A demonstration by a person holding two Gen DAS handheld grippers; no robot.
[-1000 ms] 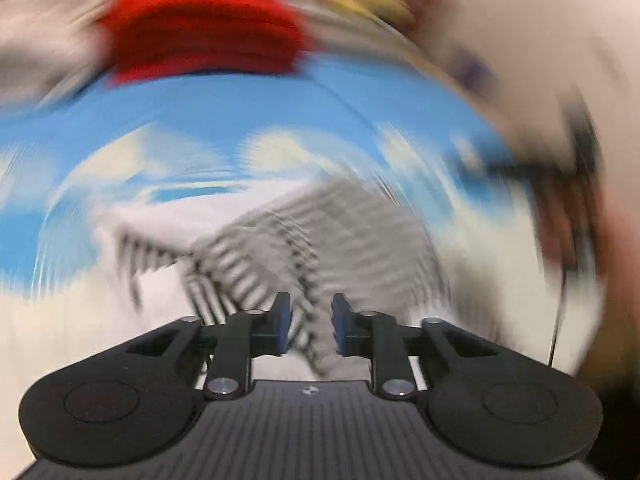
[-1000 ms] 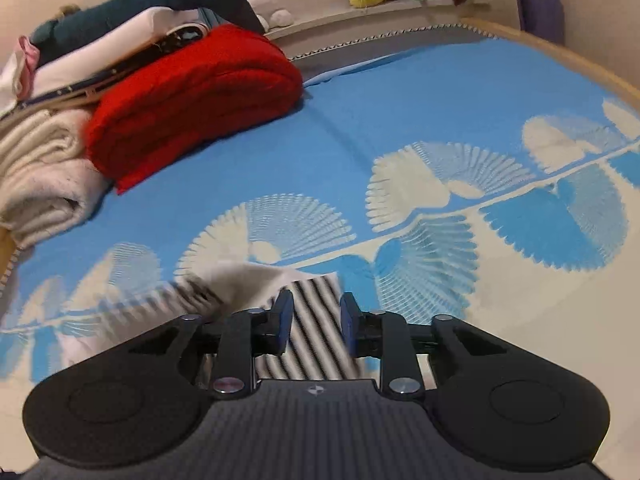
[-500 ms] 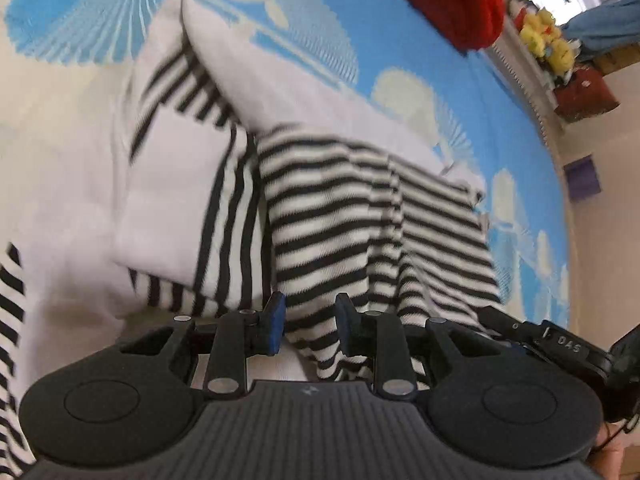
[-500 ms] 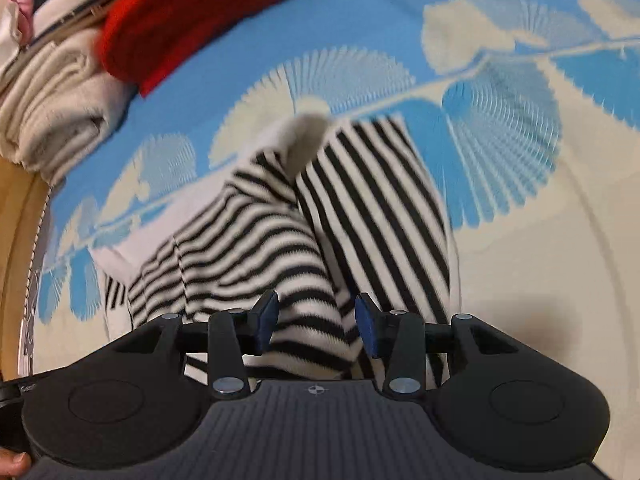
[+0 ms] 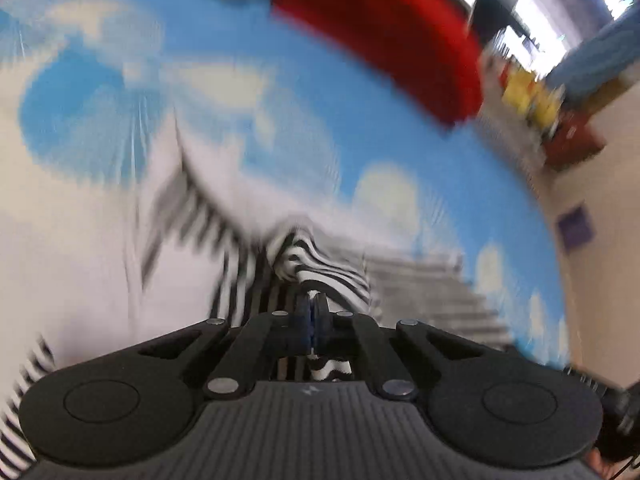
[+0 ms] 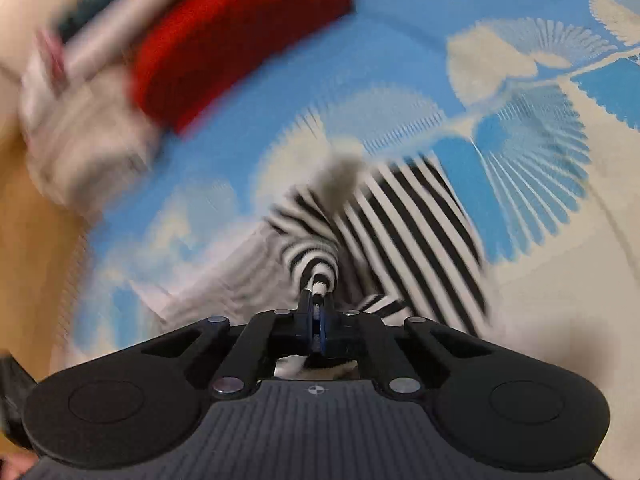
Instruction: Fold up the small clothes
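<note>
A black-and-white striped garment lies crumpled on the blue and cream bedspread. My left gripper is shut on a bunched fold of it, and the cloth pulls up from the jaws. In the right wrist view the same striped garment spreads ahead, and my right gripper is shut on another bunched fold. Both views are blurred by motion.
A folded red blanket lies at the far side of the bed, also in the right wrist view. Folded pale blankets are stacked left of it. Yellow soft toys sit on a window ledge.
Both grippers were open over the striped garment half a second ago. Now both have shut on folds of it and are moving, with the cloth lifted.
</note>
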